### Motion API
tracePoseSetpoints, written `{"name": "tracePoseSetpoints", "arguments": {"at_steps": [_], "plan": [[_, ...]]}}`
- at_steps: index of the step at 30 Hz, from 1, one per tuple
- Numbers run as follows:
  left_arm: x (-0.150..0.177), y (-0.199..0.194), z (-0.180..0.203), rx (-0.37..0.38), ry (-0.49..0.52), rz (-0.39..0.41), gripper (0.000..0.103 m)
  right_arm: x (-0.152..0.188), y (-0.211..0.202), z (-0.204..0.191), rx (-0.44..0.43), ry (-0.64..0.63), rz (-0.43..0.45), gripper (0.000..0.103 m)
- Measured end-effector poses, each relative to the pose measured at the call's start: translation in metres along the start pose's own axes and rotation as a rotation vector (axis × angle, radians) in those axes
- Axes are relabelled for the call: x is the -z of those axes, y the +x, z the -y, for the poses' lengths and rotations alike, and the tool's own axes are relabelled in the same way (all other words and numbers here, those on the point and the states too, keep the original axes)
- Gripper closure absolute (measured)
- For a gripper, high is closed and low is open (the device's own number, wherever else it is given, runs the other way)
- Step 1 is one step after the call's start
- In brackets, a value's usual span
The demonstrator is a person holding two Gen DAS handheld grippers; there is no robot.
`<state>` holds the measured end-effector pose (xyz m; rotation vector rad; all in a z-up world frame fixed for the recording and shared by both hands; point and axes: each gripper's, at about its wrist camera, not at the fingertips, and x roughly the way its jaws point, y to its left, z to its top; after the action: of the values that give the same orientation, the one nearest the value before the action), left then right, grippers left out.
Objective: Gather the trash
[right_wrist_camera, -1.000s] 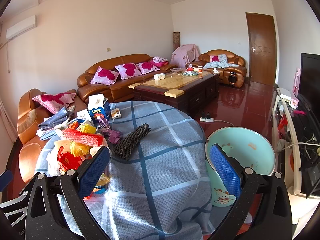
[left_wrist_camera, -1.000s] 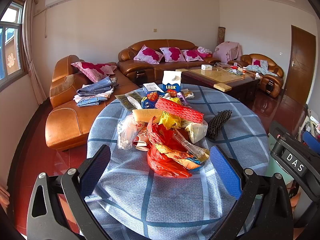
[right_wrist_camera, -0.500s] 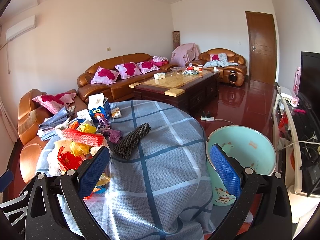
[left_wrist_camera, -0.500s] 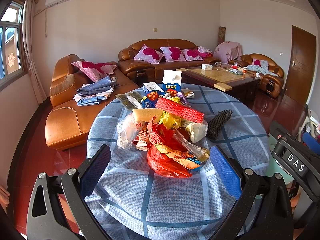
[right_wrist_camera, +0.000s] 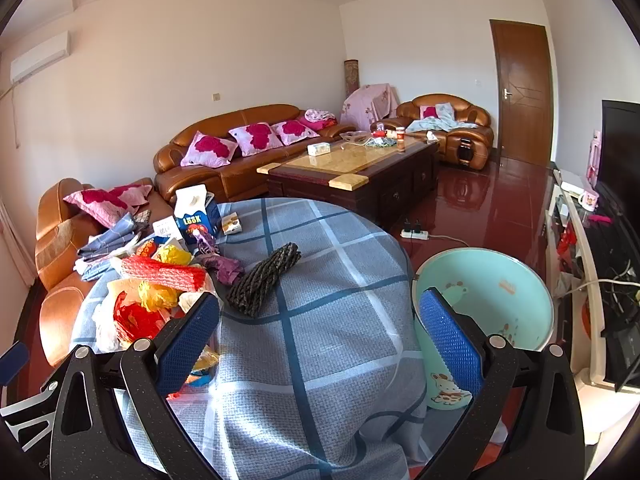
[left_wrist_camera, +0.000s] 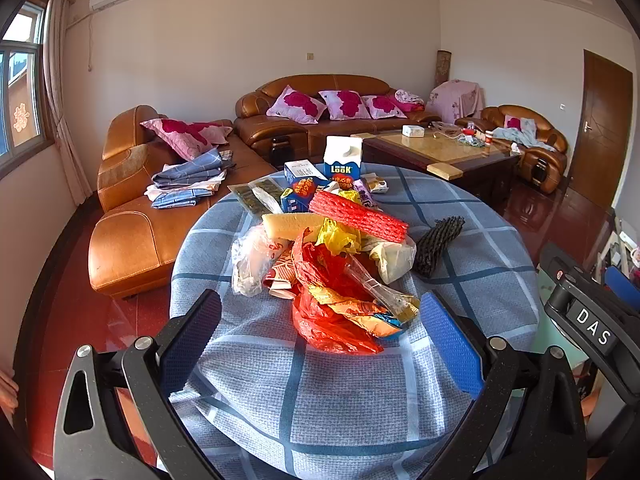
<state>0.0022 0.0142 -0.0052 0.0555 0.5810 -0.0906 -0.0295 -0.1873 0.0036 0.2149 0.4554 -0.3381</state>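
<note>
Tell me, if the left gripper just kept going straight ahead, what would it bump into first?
Most likely the red plastic bag at the near edge of the trash pile, lying on the table between the left gripper's open fingers. Depth is hard to judge in this fisheye view.

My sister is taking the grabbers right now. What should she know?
Left gripper: open, empty, aimed at the trash pile on the round table.
Right gripper: open, empty, above the tablecloth; the dark mesh roll lies ahead.
The mint bin stands on the floor beside the table, on the right; no trash shows inside it.
Done: nothing yet. Left: everything goes into the bin.
</note>
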Motion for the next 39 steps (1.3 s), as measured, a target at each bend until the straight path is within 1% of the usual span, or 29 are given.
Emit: {"name": "tracePoseSetpoints", "arguments": {"at_steps": [7,11,12,13,14,15,17,19,21,25,26,28,30,34,35,36,37,39], "plan": [[0.002,0.009,-0.004,0.007,-0.015,-0.018,0.006,0.006,0.008,0.001,-0.006,-0.009,-0.011,0.004],[0.008,0.02,-0.018,-0.004,-0.016,-0.023,0.006,0.009,0.014,-0.001,-0.007,-0.038,-0.008,0.006],[0.01,0.024,-0.023,-0.008,-0.018,-0.028,0.006,0.01,0.017,-0.002,-0.01,-0.049,-0.012,0.012],[0.012,0.029,-0.029,-0.009,-0.02,-0.038,0.006,0.01,0.021,-0.002,-0.019,-0.056,-0.019,0.027],[0.014,0.034,-0.035,-0.003,-0.027,-0.055,0.006,0.012,0.026,-0.003,-0.038,-0.063,-0.034,0.033],[0.016,0.04,-0.043,0.011,-0.039,-0.075,0.006,0.014,0.031,-0.004,-0.054,-0.067,-0.052,0.037],[0.018,0.052,-0.054,0.017,-0.065,-0.106,0.006,0.018,0.044,-0.006,-0.09,-0.063,-0.09,0.037],[0.018,0.063,-0.061,0.024,-0.09,-0.128,0.008,0.019,0.055,-0.01,-0.107,-0.064,-0.117,0.037],[0.015,0.073,-0.066,0.044,-0.102,-0.137,0.019,0.018,0.069,-0.014,-0.117,-0.066,-0.143,0.039],[0.005,0.089,-0.058,0.091,-0.088,-0.133,0.024,0.012,0.097,-0.013,-0.141,-0.037,-0.202,0.043],[0.001,0.093,-0.054,0.108,-0.085,-0.132,0.029,0.011,0.103,-0.012,-0.142,-0.028,-0.212,0.044],[-0.005,0.103,-0.047,0.138,-0.082,-0.134,0.033,0.006,0.119,-0.009,-0.147,0.003,-0.238,0.051],[-0.009,0.116,-0.038,0.162,-0.073,-0.149,0.041,-0.001,0.134,-0.009,-0.165,0.037,-0.266,0.051],[-0.01,0.139,-0.029,0.193,-0.09,-0.204,0.042,-0.01,0.162,-0.017,-0.193,0.078,-0.31,0.051],[-0.009,0.144,-0.029,0.199,-0.095,-0.216,0.051,-0.012,0.173,-0.02,-0.203,0.099,-0.33,0.051],[-0.008,0.148,-0.029,0.202,-0.097,-0.227,0.065,-0.013,0.183,-0.023,-0.209,0.114,-0.351,0.051],[-0.007,0.152,-0.03,0.207,-0.101,-0.236,0.071,-0.013,0.193,-0.026,-0.213,0.128,-0.377,0.051],[-0.006,0.156,-0.034,0.224,-0.124,-0.248,0.076,-0.012,0.208,-0.032,-0.232,0.147,-0.412,0.051]]}}
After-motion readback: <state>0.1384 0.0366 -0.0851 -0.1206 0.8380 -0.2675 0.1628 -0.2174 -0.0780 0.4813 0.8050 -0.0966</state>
